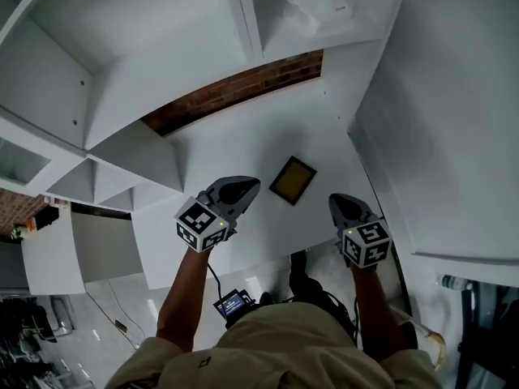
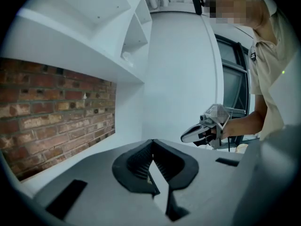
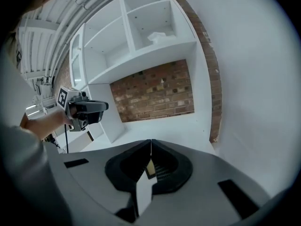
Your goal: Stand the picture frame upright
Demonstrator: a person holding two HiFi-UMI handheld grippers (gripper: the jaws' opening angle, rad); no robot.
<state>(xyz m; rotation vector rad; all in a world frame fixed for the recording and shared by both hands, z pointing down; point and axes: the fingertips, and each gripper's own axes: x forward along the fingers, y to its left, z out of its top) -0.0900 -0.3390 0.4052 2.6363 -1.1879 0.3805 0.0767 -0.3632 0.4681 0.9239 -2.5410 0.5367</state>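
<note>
A small rectangular picture frame, with a thin dark border round a dull olive-gold face, lies flat on the white shelf surface. Its corners are turned diagonally to the shelf edges. In the head view it sits just above the middle, well short of the strip of red brick wall at 12 o'clock.

The left gripper, grey-shelled with black pads and a marker cube, hovers over the shelf. The frame lies near its tip at about 2 o'clock and they do not touch. In the left gripper view its own jaws meet at the tip, with only bare white shelf showing through the slit behind them.

The right gripper, of the same build, hangs with the frame at about 10 o'clock from its tip, also apart from it. The right gripper view shows its jaws closed together and gripping nothing. A sliver of the frame's gold face and dark edge shows on the shelf beyond the slit below the tips.

Each gripper appears in the other's view, with the left gripper at 9 o'clock in the right gripper view.
</note>
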